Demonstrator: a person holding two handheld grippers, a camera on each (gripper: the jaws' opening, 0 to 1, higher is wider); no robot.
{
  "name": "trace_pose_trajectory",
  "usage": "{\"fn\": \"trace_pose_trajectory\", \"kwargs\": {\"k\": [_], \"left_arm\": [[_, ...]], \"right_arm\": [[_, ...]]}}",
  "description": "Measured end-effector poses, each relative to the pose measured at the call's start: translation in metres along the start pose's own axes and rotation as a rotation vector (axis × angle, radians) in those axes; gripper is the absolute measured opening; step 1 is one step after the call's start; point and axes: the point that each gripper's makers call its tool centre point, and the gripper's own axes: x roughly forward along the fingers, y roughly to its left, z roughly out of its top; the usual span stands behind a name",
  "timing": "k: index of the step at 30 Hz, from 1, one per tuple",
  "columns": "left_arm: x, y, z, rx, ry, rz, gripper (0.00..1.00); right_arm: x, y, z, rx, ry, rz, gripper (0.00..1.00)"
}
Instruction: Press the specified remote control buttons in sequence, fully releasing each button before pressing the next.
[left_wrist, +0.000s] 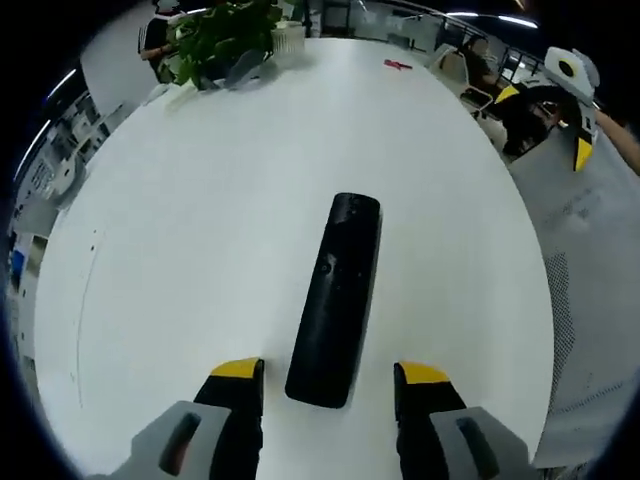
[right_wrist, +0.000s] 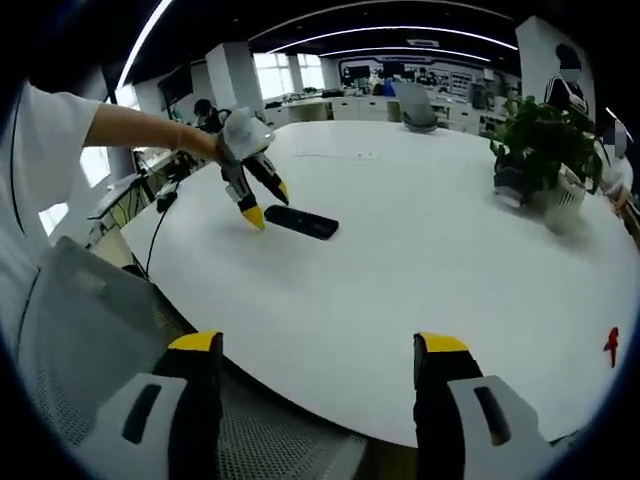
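Note:
A black remote control (left_wrist: 335, 290) lies flat on the round white table (left_wrist: 200, 250), buttons up. My left gripper (left_wrist: 328, 372) is open, and the remote's near end lies between its yellow-tipped jaws without touching them. In the right gripper view the left gripper (right_wrist: 267, 203), held in a person's hand, hovers over the left end of the remote (right_wrist: 301, 222). My right gripper (right_wrist: 318, 343) is open and empty, off the table's near edge and well away from the remote. It also appears raised beyond the table edge (left_wrist: 545, 122) in the left gripper view.
A potted green plant (left_wrist: 222, 38) stands at the table's far side, also seen as the plant (right_wrist: 545, 140). A small red object (left_wrist: 398, 65) lies near the rim. A grey mesh chair (right_wrist: 80, 330) sits under the right gripper. People sit beyond the table.

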Motion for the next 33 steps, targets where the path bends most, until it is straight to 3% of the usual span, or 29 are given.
{"fn": "trace_pose_trajectory", "kwargs": {"k": [5,8,13,23,33], "left_arm": [[0.0,-0.001,0.005,0.037,-0.025,0.026,0.45],[0.0,-0.008,0.005,0.053,-0.031,0.005,0.33],[0.0,-0.008,0.006,0.067,-0.036,0.02,0.25],[-0.001,-0.014,0.003,0.049,-0.063,0.037,0.24],[-0.005,-0.056,-0.007,0.064,-0.093,-0.008,0.23]], "right_arm": [[-0.001,-0.004,-0.001,0.009,0.002,-0.012,0.78],[-0.001,-0.004,0.001,0.019,-0.009,-0.009,0.74],[-0.001,-0.004,0.003,0.007,-0.017,-0.012,0.76],[-0.002,-0.006,0.003,0.017,-0.02,-0.023,0.74],[0.0,-0.002,-0.002,-0.001,0.007,-0.004,0.71]]}}
